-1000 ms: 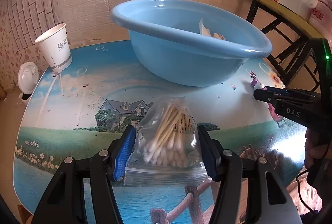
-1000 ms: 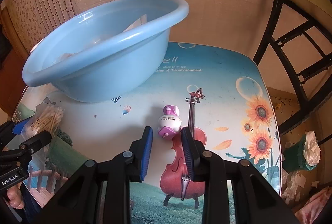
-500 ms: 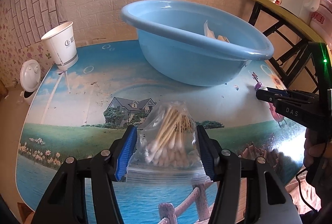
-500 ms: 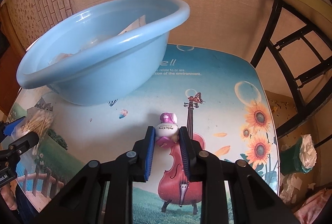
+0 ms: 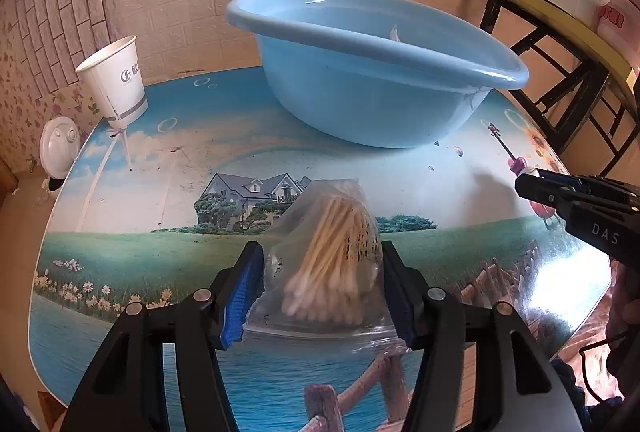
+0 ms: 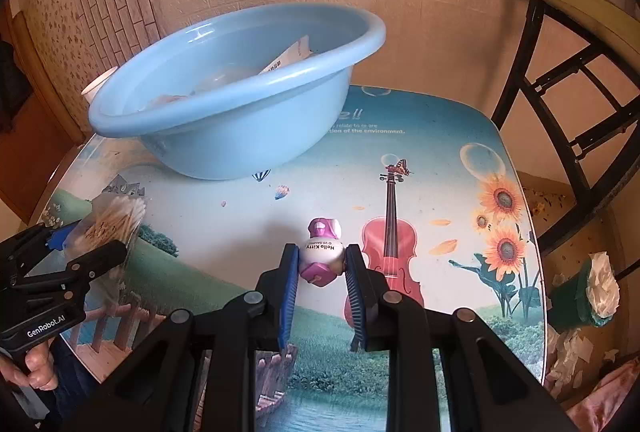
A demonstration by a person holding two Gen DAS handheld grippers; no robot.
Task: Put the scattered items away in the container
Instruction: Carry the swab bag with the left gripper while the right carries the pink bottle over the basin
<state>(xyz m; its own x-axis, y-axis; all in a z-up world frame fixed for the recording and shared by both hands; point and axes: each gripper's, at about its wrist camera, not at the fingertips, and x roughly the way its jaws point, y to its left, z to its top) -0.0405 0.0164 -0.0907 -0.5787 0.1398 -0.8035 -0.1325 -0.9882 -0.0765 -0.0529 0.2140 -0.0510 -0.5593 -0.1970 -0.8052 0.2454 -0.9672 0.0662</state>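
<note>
The table (image 5: 168,160) carries the blue basin (image 5: 372,100) at its far side, against the brick wall, with a few things already lying inside it. Both of your loads go there, so clear the near rim before you move across, and let go only once each piece hangs over the hollow.

Your left gripper (image 5: 322,284) is clamped on the bag of cotton swabs (image 5: 332,260), pads pressing its two sides, near the front edge. The plastic is slack (it will likely sag and swing), so carry it level and slowly, or the lower edge may catch the rim.

Your right gripper (image 6: 322,266) has its jaws closed on the small toy bottle (image 6: 322,252), white-bodied with a purple cap, beside the printed violin. The body looks round and smooth, so keep the squeeze steady. Bring one hand over the basin at a time, since the two grippers sit near each other.
</note>
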